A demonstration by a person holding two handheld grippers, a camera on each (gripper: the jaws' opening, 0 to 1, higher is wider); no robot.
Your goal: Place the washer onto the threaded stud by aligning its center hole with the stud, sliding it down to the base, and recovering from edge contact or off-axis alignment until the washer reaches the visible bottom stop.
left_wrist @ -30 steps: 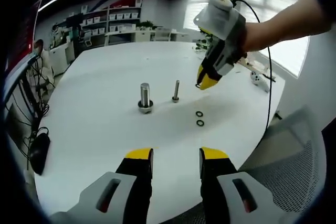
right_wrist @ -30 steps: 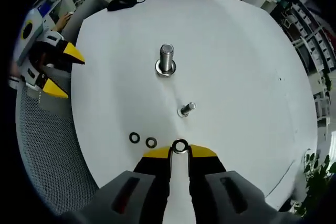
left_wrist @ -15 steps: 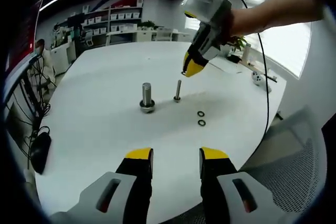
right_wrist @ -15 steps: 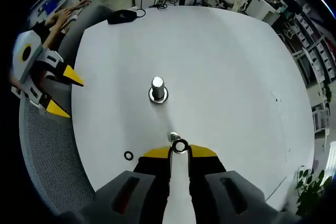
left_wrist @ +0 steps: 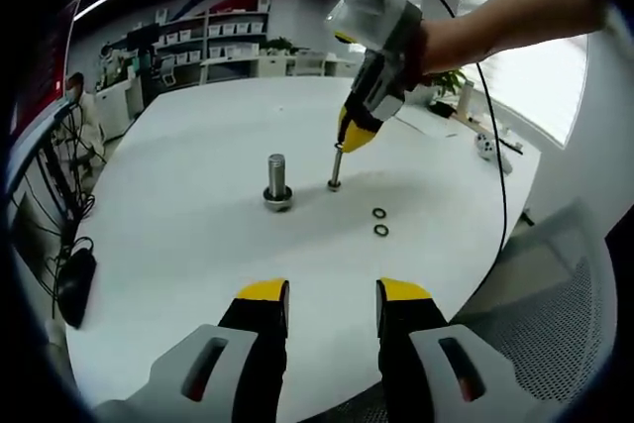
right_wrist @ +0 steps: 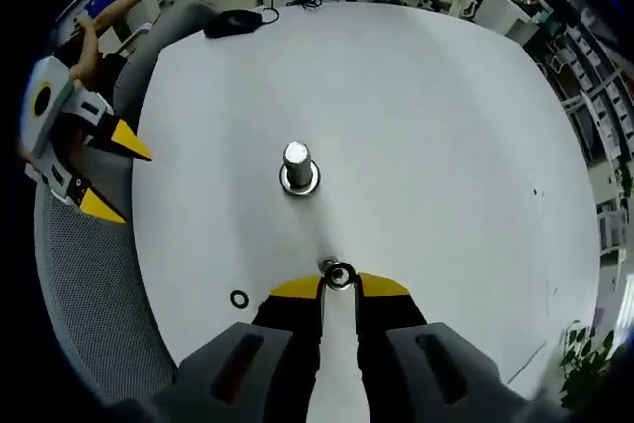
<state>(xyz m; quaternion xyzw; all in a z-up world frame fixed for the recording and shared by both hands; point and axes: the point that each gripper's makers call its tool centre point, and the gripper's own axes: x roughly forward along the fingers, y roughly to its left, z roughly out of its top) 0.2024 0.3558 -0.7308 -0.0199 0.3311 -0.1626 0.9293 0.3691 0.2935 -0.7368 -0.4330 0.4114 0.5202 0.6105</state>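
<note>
A thin threaded stud (left_wrist: 335,167) stands upright on the white table (left_wrist: 198,245). My right gripper (left_wrist: 355,136) hangs just above its top, shut on a small dark washer (right_wrist: 340,275). In the right gripper view the stud's top (right_wrist: 326,264) shows just left of the washer, at the yellow fingertips (right_wrist: 297,288). A thicker bolt (left_wrist: 276,181) with a wide base stands left of the stud. Two loose washers (left_wrist: 379,222) lie on the table to the right of the stud. My left gripper (left_wrist: 332,296) is open near the table's near edge, holding nothing.
A black mouse (right_wrist: 236,20) and cables lie at the far table edge in the right gripper view. A grey mesh chair (left_wrist: 555,334) stands beside the table. Shelves and desks fill the room behind.
My right gripper carried the washer from above the loose washers leftward and down to just over the thin stud's top. The left gripper stayed still.
</note>
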